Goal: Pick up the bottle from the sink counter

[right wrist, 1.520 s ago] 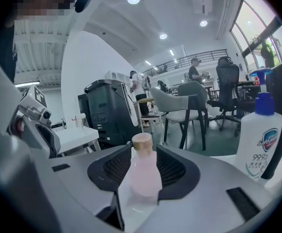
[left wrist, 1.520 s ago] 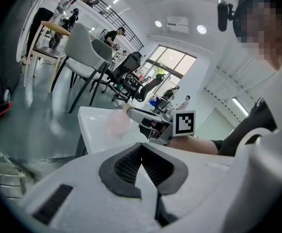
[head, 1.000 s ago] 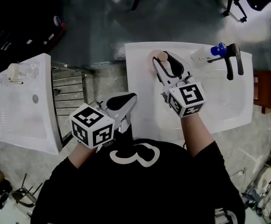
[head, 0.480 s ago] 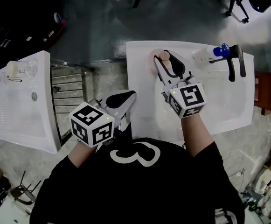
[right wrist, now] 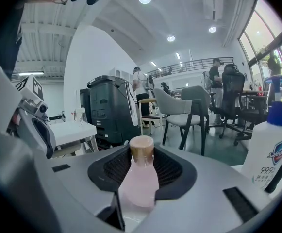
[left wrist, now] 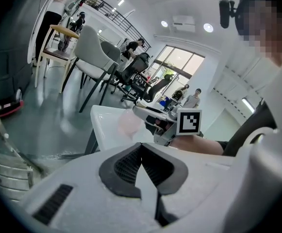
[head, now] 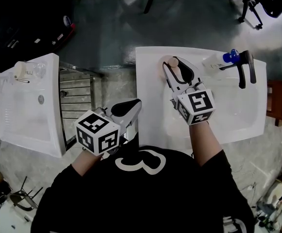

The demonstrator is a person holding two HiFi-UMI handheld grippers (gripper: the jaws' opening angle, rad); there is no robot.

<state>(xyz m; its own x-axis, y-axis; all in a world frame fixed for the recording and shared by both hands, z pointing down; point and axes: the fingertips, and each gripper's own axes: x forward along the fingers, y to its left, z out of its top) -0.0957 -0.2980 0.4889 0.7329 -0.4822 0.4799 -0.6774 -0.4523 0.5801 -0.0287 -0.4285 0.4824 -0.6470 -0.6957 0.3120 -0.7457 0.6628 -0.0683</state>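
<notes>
The right tool [right wrist: 141,174] is clamped on the pink bottle [head: 170,60] near the far left corner of the counter [head: 148,101], close to its back edge, with bare rim to the bottle's left. The soap dispenser [head: 219,58] and black faucet [head: 243,71] stand well apart to the right. The left tool [left wrist: 141,160], jaws together and empty, hangs beside the counter's left edge. Only the right gripper view shows the pads touching the bottle's body.
</notes>
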